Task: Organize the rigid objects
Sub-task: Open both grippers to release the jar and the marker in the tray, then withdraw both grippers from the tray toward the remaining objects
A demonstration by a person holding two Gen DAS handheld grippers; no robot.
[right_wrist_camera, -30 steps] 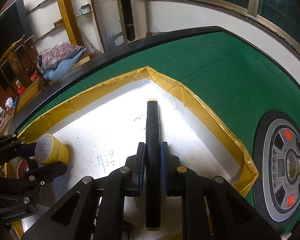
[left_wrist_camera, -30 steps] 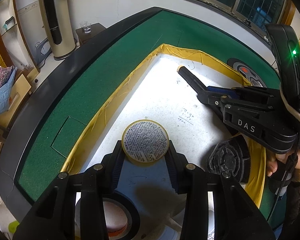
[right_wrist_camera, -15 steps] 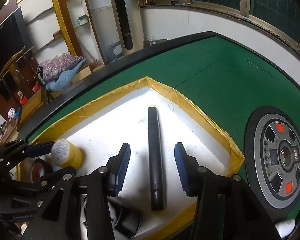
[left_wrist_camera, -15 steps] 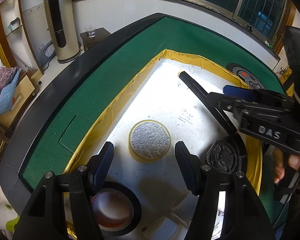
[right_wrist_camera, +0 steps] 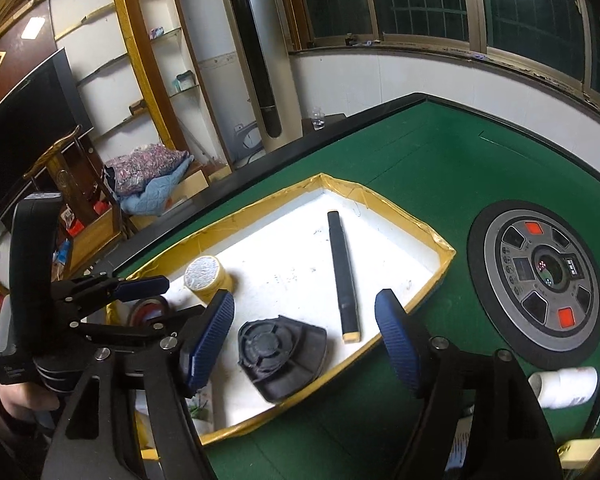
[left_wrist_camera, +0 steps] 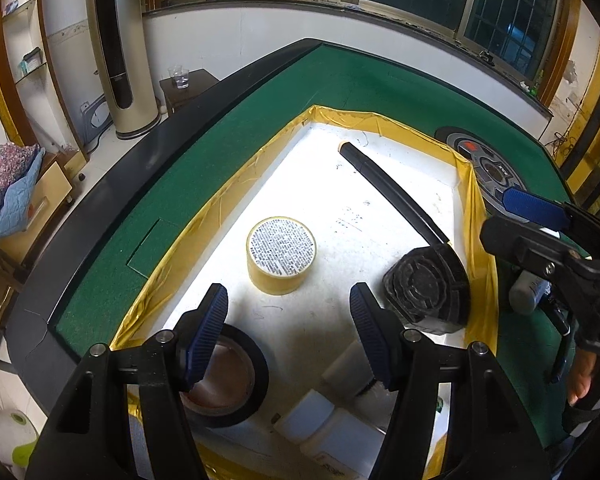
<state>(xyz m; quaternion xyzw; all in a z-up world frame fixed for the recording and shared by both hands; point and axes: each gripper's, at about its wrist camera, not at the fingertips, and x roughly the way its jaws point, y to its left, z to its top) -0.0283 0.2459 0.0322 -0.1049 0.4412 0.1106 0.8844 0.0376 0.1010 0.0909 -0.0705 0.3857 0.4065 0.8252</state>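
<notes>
Both our grippers hang over the tray, jaws spread, pinching nothing.

In the yellow-rimmed tray (left_wrist_camera: pixel 474 184) on the green desk (right_wrist_camera: pixel 440 172) we see a yellow tape roll (left_wrist_camera: pixel 281 254), black bar (right_wrist_camera: pixel 343 276), black fan-shaped part (right_wrist_camera: pixel 280 356) and black tape roll (left_wrist_camera: pixel 230 380); left gripper (left_wrist_camera: pixel 288 336), right gripper (right_wrist_camera: pixel 304 340).

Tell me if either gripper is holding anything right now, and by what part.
Nothing is held. The left gripper is open, apart from the yellow tape roll. The right gripper is open above the tray, clear of the black stick.
</notes>
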